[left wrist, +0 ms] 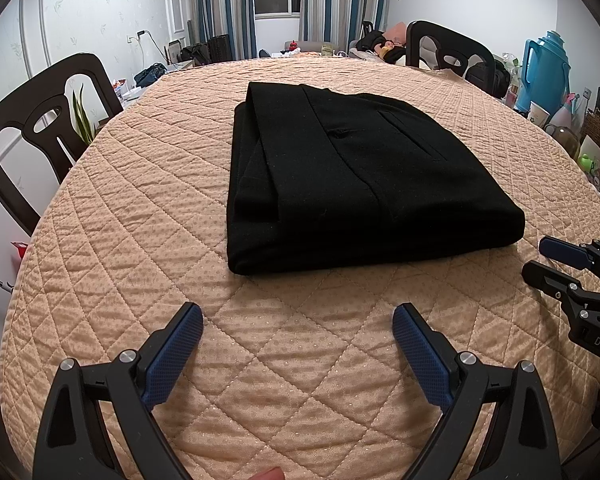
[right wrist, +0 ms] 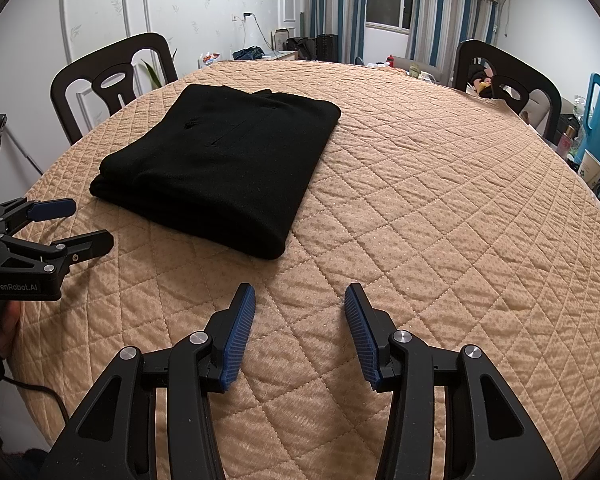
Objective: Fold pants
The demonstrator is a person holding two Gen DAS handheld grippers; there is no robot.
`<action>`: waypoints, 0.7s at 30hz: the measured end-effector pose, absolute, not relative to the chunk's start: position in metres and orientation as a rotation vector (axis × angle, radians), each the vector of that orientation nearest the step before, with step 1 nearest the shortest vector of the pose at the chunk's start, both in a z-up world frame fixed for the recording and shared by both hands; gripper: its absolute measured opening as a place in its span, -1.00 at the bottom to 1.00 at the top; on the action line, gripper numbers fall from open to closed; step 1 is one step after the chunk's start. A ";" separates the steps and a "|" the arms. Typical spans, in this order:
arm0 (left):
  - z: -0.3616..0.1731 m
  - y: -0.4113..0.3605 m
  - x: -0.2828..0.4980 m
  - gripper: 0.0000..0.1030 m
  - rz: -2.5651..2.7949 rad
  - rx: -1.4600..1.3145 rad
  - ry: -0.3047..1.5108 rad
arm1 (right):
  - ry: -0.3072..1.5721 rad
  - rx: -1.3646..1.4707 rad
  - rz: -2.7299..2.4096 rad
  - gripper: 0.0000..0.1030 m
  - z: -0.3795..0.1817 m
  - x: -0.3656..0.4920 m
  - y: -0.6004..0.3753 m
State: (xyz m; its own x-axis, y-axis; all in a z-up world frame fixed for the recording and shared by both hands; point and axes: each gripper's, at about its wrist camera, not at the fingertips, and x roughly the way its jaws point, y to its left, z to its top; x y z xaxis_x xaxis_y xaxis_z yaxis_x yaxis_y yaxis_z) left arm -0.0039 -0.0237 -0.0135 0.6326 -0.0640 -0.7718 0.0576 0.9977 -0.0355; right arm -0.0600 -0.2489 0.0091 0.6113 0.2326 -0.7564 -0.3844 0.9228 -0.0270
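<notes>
While both grippers hang over the near edge of the quilted table cover (left wrist: 140,200), wide bare cloth lies around them. Left gripper (left wrist: 298,320) and right gripper (right wrist: 300,300) stand spread, pinching nothing. Beyond them, untouched, the black pants (left wrist: 340,168) lie mid-table, folded into a neat, thick rectangle.

Folded pants (left wrist: 352,176) are lying on the quilted table cover (left wrist: 260,360), toward its middle. The left gripper (left wrist: 298,320) and right gripper (right wrist: 300,300) are hovering over the cover's near part, side by side, apart from the pants. Two chairs (right wrist: 112,80) are standing behind the table.
</notes>
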 end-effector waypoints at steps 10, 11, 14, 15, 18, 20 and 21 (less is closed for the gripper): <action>-0.013 -0.024 -0.004 0.90 -0.070 -0.007 0.883 | 0.841 -0.194 0.359 -0.08 0.009 -0.060 -0.249; -0.013 -0.024 -0.004 0.90 -0.070 -0.008 0.883 | 0.842 -0.194 0.359 -0.08 0.009 -0.060 -0.249; -0.013 -0.024 -0.004 0.91 -0.069 -0.007 0.884 | 0.841 -0.194 0.359 -0.08 0.009 -0.060 -0.249; -0.013 -0.024 -0.004 0.91 -0.070 -0.007 0.884 | 0.842 -0.194 0.359 -0.08 0.009 -0.060 -0.249; -0.014 -0.023 -0.004 0.94 -0.074 -0.005 0.888 | 0.841 -0.194 0.359 -0.08 0.009 -0.060 -0.249; -0.015 -0.023 -0.004 0.95 -0.074 -0.004 0.889 | 0.841 -0.194 0.359 -0.08 0.009 -0.060 -0.249; -0.016 -0.023 -0.005 0.95 -0.074 -0.004 0.890 | 0.841 -0.194 0.359 -0.08 0.009 -0.060 -0.249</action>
State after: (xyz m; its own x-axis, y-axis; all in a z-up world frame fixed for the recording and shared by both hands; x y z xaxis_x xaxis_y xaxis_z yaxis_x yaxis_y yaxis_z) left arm -0.0045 -0.0233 -0.0155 0.6270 -0.0663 -0.7762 0.0626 0.9974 -0.0346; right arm -0.0601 -0.2488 0.0091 0.6113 0.2326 -0.7564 -0.3844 0.9228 -0.0270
